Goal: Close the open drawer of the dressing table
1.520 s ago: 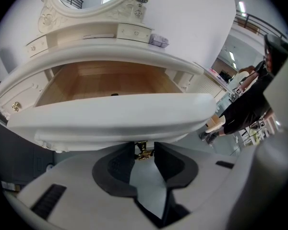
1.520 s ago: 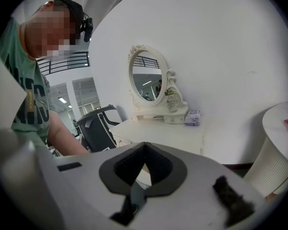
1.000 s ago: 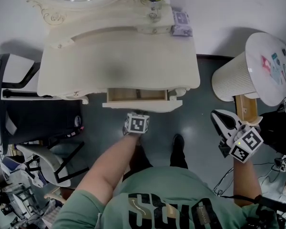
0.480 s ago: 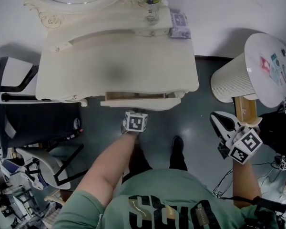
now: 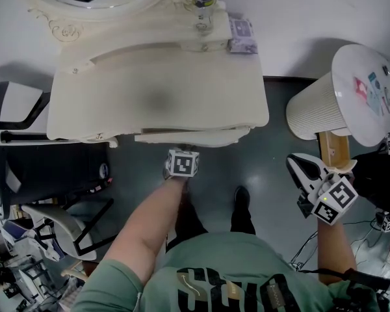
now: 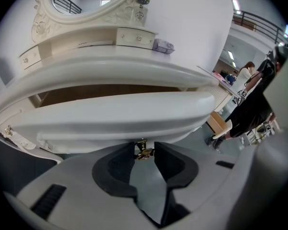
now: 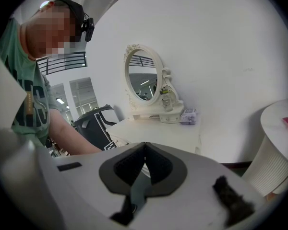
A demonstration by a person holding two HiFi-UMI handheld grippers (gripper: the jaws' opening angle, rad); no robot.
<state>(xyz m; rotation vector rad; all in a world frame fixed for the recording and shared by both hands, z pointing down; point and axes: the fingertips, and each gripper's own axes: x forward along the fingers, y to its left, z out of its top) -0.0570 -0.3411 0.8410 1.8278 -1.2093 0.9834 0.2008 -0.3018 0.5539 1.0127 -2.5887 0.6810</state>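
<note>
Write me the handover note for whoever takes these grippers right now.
Left gripper: jaws closed on the brass knob of the drawer.
Right gripper: jaws together, empty, held off to the side of the dressing table.
Done: drawer is nearly in; a dark strip of its inside still shows above the front.
Left to do: push until the front sits flush, then let go of the knob.

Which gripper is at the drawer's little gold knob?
The left gripper: its jaws clasp the gold knob. The right gripper hangs aside, shut and empty.
</note>
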